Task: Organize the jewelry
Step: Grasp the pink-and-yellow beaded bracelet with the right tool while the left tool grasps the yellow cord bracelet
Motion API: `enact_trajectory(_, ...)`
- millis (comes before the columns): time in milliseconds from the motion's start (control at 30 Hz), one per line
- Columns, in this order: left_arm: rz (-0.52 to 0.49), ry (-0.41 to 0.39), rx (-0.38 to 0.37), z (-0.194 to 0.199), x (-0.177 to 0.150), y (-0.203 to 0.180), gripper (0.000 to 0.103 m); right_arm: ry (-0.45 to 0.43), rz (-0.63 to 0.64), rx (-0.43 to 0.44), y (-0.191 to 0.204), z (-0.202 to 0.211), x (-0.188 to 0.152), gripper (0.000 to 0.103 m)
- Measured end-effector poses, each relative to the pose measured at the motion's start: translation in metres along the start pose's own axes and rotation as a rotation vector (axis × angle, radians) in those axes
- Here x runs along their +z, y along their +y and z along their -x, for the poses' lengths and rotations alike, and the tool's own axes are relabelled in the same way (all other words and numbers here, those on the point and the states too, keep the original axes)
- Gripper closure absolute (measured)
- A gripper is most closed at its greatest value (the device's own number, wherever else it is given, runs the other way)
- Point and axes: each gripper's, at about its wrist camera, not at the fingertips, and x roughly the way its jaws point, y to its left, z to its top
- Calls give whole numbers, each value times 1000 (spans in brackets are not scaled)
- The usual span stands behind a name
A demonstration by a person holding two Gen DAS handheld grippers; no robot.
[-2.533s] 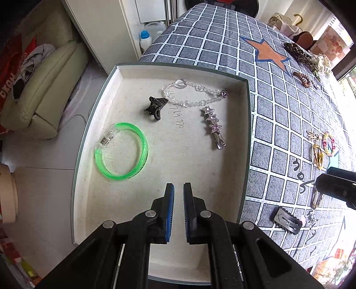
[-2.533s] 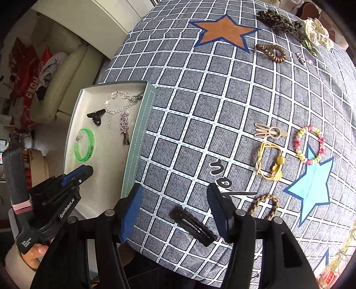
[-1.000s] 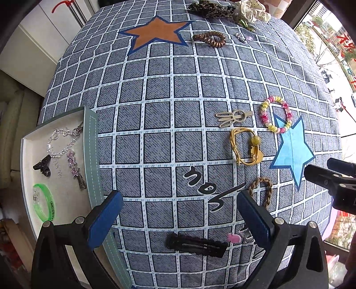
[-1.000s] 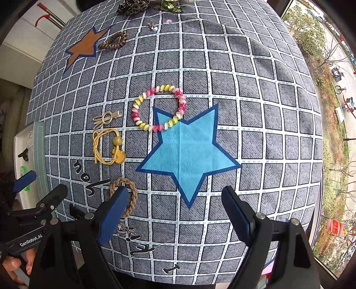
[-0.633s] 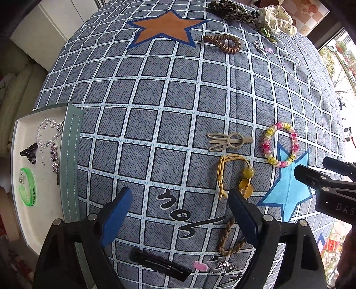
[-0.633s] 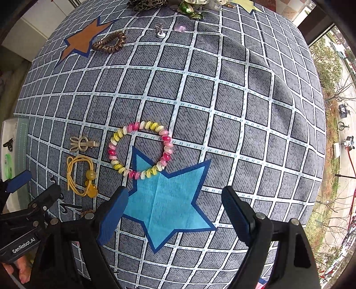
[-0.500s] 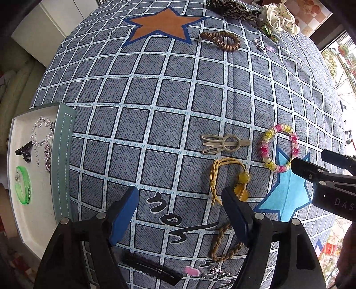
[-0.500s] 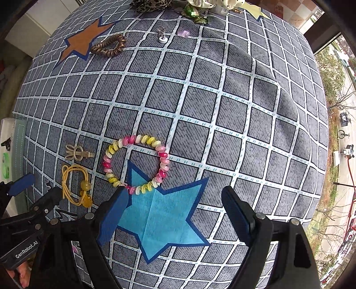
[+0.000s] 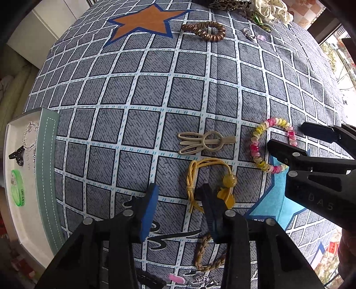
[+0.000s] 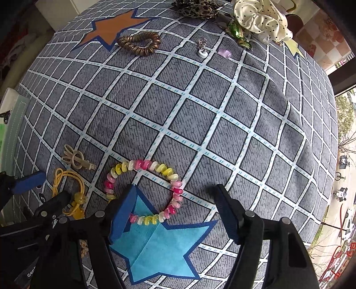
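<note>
My left gripper points down at the checked cloth with its jaws closing. The knotted end of a yellow cord bracelet lies between its fingers, and the pads do not press on it. My right gripper hangs over a pink and yellow spiral bracelet, jaws closing. The ring's lower right part sits between the fingers, untouched. In the left wrist view the right gripper straddles the spiral bracelet. The jewelry tray lies at the far left.
The tray holds a green bangle, a black claw clip and a chain bracelet. On the cloth lie a beige hair clip, a brown spiral tie, a braided ring and a cream scrunchie.
Both grippers came lower and closer to the cloth. The left one moved onto the yellow cord bracelet and narrowed a lot. The right one rolled, reached the spiral bracelet and narrowed somewhat.
</note>
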Motion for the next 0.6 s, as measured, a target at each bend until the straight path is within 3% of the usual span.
enact_trajectory(100, -15, 7, -23, 4, 7, -17, 90, -8, 25, 8, 13, 2, 0, 46)
enact_trajectory(133, -11, 9, -37, 9, 8, -20, 90, -10, 29, 10, 17, 3, 1, 51)
enact_trajectory(167, -7, 8, -54, 14, 8, -20, 90, -14, 29, 10, 24, 0, 2, 68)
enact_trajectory(200, 0, 5, -70, 17, 7, -20, 90, -17, 23, 12, 23, 2, 2, 92)
enact_trajectory(600, 39, -35, -113, 42, 0, -14, 90, -34, -123, 140, -9, 20, 1, 94)
